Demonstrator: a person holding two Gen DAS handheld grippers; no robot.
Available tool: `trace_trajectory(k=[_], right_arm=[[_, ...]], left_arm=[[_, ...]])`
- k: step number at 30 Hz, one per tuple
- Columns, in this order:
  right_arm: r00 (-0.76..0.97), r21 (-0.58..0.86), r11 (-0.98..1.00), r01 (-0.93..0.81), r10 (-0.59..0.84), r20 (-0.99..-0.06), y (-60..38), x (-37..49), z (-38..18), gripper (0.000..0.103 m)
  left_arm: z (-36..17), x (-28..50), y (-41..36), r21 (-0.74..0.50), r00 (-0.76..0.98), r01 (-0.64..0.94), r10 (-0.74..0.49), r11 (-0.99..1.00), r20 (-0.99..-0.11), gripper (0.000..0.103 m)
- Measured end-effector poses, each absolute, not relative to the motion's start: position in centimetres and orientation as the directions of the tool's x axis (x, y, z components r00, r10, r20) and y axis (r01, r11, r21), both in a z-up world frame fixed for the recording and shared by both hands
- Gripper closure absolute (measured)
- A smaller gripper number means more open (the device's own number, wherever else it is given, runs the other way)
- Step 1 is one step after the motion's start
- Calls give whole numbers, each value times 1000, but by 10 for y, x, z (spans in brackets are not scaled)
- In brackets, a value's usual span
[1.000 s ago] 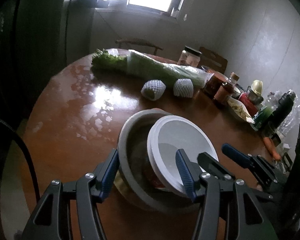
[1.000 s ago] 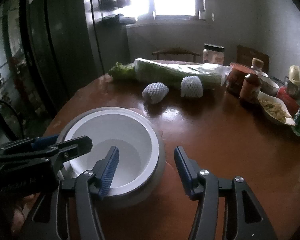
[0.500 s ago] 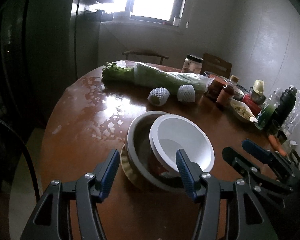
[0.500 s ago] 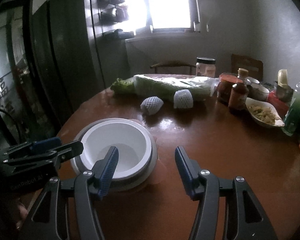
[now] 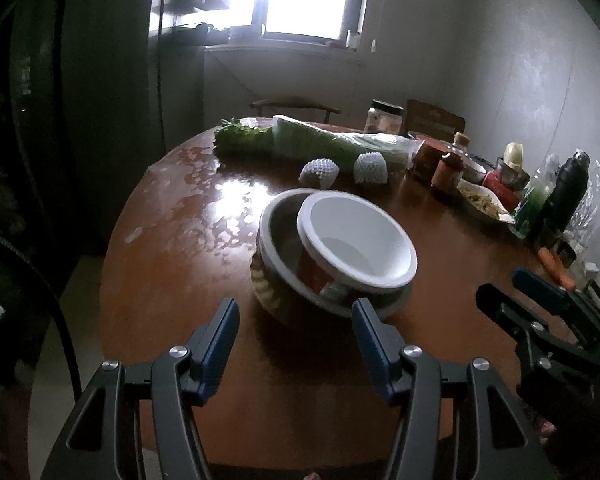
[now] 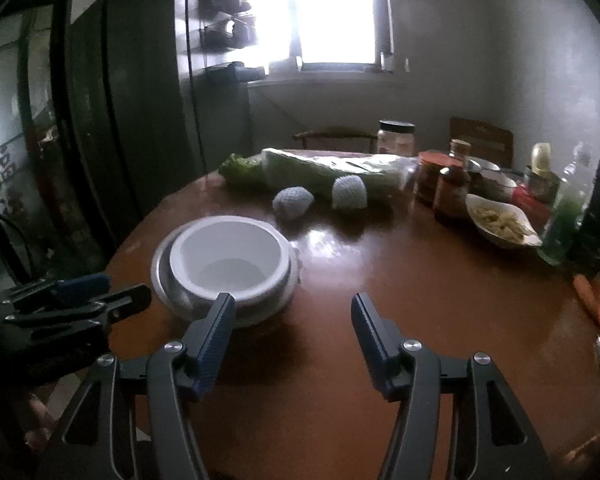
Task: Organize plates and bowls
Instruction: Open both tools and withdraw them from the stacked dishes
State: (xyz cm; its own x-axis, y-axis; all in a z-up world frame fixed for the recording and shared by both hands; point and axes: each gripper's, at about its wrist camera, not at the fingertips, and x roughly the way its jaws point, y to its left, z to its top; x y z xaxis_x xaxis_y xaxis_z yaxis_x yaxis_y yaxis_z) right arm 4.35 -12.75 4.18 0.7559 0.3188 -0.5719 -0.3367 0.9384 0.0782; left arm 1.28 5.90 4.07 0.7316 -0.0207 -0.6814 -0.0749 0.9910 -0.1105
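Left wrist view: white round ceramic bowl (image 5: 360, 240) sits tilted inside larger grey round bowl (image 5: 278, 252), mid brown round wooden tabletop (image 5: 180, 240). Both look stiff, glossy, likely slippery and breakable; rim is the best hold. Left hand-held gripper (image 5: 294, 346) released, empty, just near of the stack.

Right wrist view: same nested bowls at left; right hand-held gripper (image 6: 292, 338) released, empty, nearside.

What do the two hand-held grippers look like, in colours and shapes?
The left hand-held gripper and the right hand-held gripper look alike: black angular frames with silver screws and two long fingers with ribbed blue pads. No sleeves or markings are legible.
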Motion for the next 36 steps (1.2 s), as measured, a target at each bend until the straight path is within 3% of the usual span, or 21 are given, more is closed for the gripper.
trace_trajectory(k=[15,36], right_arm=[[759,122,951,-285,302,-577,-148,-16,19,37],[742,111,964,-241,257,-619,-143,-29,-5,37]], left_arm=[[19,-26,36,-86,717,-63,-15,994,-697,43],[-2,-27,30,-43,693,-50,3,998,-721,43]])
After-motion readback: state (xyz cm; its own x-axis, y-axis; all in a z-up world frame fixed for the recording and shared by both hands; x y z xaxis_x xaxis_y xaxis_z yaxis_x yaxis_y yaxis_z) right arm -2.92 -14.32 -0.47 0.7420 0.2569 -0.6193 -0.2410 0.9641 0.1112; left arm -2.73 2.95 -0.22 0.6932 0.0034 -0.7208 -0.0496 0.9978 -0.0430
